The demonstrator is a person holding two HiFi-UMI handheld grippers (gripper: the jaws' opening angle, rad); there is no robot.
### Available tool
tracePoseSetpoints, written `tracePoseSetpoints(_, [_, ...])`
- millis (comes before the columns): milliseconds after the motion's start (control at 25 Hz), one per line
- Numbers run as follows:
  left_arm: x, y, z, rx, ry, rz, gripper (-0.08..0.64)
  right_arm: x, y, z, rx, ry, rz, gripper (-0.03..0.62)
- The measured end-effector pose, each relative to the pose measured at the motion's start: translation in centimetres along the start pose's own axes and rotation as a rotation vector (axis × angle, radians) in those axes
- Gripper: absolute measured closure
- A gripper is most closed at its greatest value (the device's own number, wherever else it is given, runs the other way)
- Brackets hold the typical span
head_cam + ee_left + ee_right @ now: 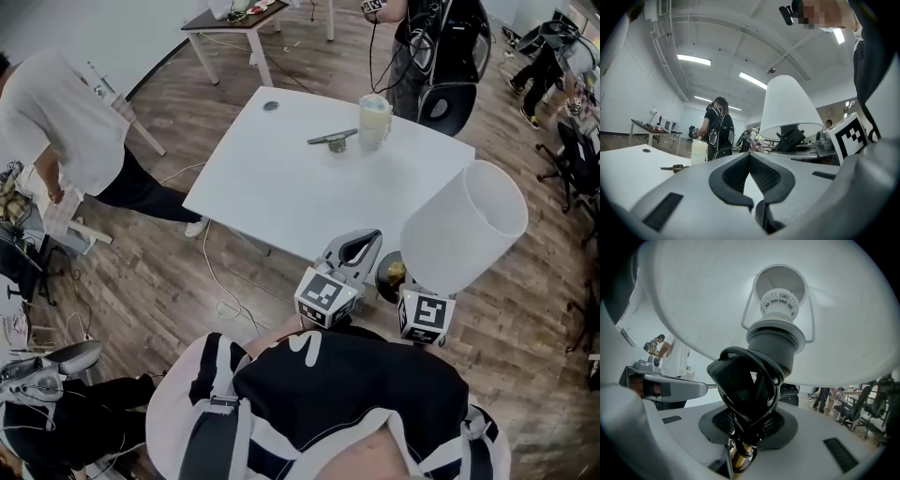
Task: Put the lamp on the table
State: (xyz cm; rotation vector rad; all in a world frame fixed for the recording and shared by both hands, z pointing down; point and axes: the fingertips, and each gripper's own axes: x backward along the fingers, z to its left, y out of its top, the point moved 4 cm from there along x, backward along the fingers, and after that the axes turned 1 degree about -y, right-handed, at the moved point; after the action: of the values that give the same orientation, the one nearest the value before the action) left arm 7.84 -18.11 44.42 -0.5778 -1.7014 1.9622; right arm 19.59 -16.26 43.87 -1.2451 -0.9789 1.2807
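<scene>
The lamp (464, 225) has a white cone shade and hangs tilted over the floor, just off the near right corner of the white table (281, 178). My right gripper (411, 289) is shut on its brass stem, where a black cord is wound. In the right gripper view the lamp socket (774, 341) and the shade's inside fill the frame above my right gripper (745, 427). My left gripper (364, 242) is shut and empty, at the table's near edge beside the lamp. The left gripper view shows my left gripper (750, 157) with the lamp (787, 108) to its right.
On the table's far side stand a pale jar (373, 120), a dark flat tool (333, 140) and a round grommet (271, 106). A person in a white shirt (56, 122) bends at the left, another person (412, 37) stands beyond the table. A cable (220, 281) trails on the wood floor.
</scene>
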Motion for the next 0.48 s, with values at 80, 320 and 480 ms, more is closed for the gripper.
tracePoseSetpoints(80, [-1.1, 0.5, 1.7, 0.002, -0.007, -0.002, 0.558, -1.9, 0.3, 0.0, -0.002, -0.010, -0.002, 0.488])
tracePoseSetpoints(320, [-4.0, 1.6, 5.9, -0.005, -0.039, -0.007, 0.558, -6.5, 1.3, -0.2, 0.000, -0.044, -0.006, 0.488])
tracePoseSetpoints(480, [-6.0, 2.0, 8.9, -0.008, -0.070, 0.000, 0.558, -9.6, 2.2, -0.3, -0.007, -0.077, -0.004, 0.488])
